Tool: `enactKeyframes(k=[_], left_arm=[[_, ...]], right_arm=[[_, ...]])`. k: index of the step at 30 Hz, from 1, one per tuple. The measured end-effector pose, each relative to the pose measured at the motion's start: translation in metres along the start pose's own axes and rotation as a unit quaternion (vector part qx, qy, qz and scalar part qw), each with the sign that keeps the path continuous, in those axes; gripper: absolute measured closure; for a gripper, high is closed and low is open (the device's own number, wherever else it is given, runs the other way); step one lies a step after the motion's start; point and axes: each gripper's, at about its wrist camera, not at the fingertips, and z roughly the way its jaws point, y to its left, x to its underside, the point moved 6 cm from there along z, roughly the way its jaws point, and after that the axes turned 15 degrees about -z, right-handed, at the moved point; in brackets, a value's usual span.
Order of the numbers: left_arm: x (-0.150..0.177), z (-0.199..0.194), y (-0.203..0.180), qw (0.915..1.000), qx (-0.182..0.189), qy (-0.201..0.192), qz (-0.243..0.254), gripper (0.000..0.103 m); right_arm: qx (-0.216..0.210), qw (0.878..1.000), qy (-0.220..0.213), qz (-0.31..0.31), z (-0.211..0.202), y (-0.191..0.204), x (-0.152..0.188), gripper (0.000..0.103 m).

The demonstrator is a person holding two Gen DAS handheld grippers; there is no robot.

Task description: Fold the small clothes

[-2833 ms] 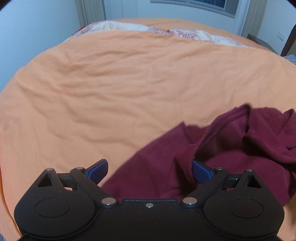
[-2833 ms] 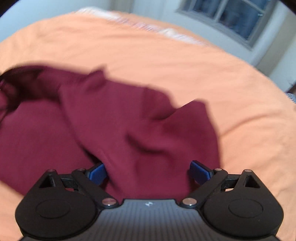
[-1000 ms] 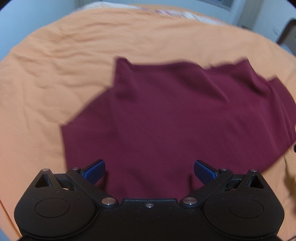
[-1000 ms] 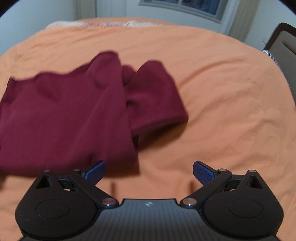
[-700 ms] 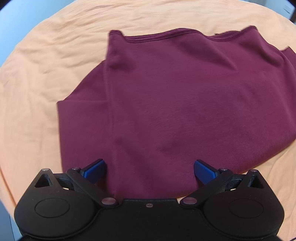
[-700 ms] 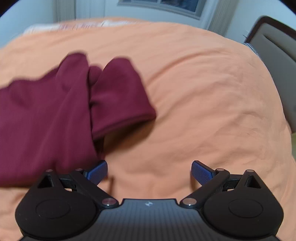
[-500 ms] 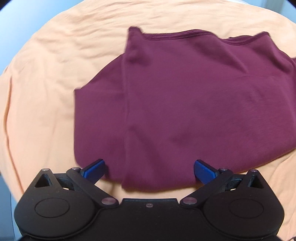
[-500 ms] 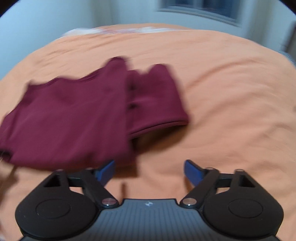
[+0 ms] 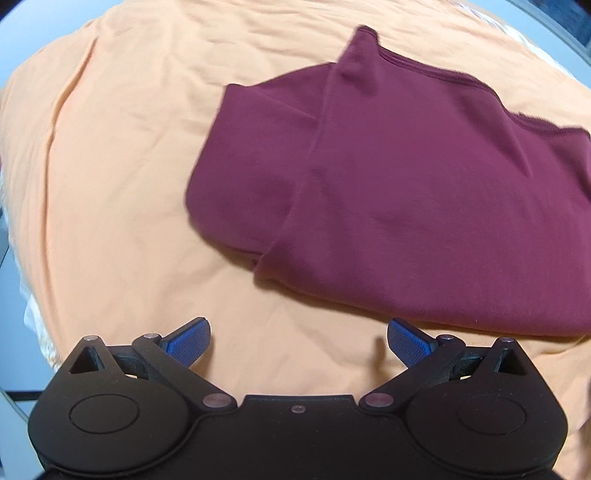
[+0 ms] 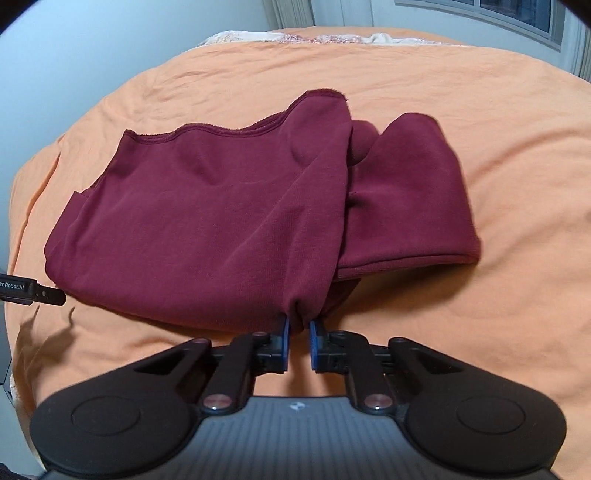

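Observation:
A maroon shirt (image 10: 229,214) lies folded over on the orange bedsheet (image 10: 517,147). One sleeve (image 10: 413,199) sticks out on its right side. My right gripper (image 10: 298,326) is shut on the shirt's near hem, and the cloth bunches up between the blue pads (image 10: 284,332). In the left wrist view the same maroon shirt (image 9: 406,184) fills the upper right. My left gripper (image 9: 299,339) stands open over bare sheet, a short way in front of the shirt's near edge, with nothing between its fingers.
The orange bedsheet (image 9: 110,166) is wrinkled and spreads wide on all sides. A patterned pillow or blanket (image 10: 295,37) lies at the far end under a window (image 10: 517,14). A black device tip (image 10: 33,293) shows at the left edge of the right wrist view.
My right gripper shifted left to the shirt's near hem and shut on it. My left gripper drew back and left, so the shirt now lies ahead and right of its open fingers.

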Motion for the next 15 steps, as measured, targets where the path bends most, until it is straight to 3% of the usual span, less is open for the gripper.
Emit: enactKeyframes(k=[4,7,9,11,15], left_arm=[[0.001,-0.005,0.015,0.9997,0.000,-0.010,-0.023,0.001],[-0.001,-0.005,0.028,0.9992,-0.009,-0.015,-0.035,0.001],[-0.002,-0.005,0.037,0.9989,-0.020,-0.023,-0.034,0.001],[-0.006,-0.004,0.045,0.9982,-0.040,-0.038,-0.022,0.001],[-0.018,0.002,0.061,0.9936,-0.075,-0.082,0.018,0.001]], right_arm=[[0.015,1.000,0.017,-0.002,-0.005,-0.003,0.011,0.103],[0.022,0.999,0.022,0.019,-0.008,-0.010,0.017,0.101],[0.036,0.999,0.016,0.027,-0.013,-0.010,0.017,0.089],[0.047,0.998,0.012,0.030,-0.018,-0.006,0.017,0.043],[0.046,0.999,0.004,0.025,-0.023,0.015,0.012,0.026]])
